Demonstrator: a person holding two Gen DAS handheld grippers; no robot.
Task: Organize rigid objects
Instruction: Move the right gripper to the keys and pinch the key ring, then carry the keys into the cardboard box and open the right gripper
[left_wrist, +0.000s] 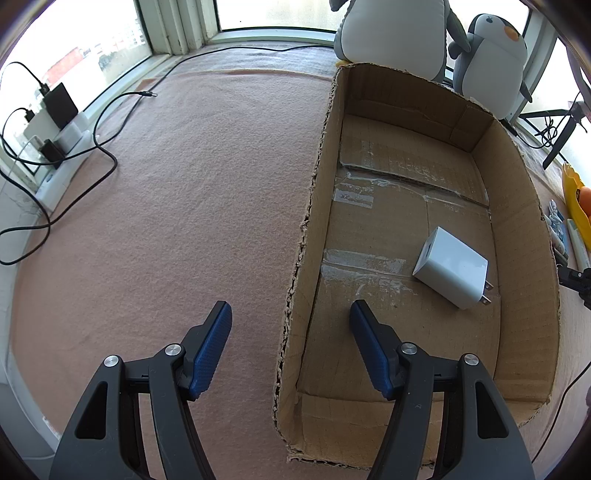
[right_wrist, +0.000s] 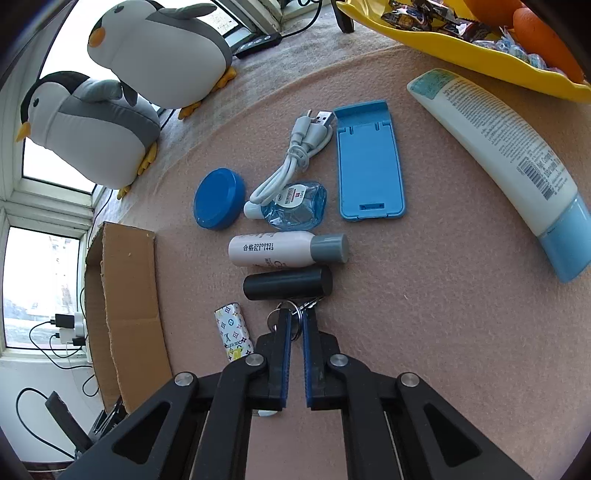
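Right gripper (right_wrist: 295, 325) nearly closed on a key ring (right_wrist: 295, 314), just short of the black cylinder (right_wrist: 288, 282), whose long axis lies crosswise to the fingers. Left gripper (left_wrist: 291, 314) wide open, empty, straddling the near-left wall of the cardboard box (left_wrist: 306, 229); only the white charger (left_wrist: 450, 267) lies inside, toward its right wall. Judged: right hand is nearer the unsorted items.

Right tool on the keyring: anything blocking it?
No. The right tool is already nearly closed around the keyring. The black cylinder lies just beyond it and the patterned tube beside it.
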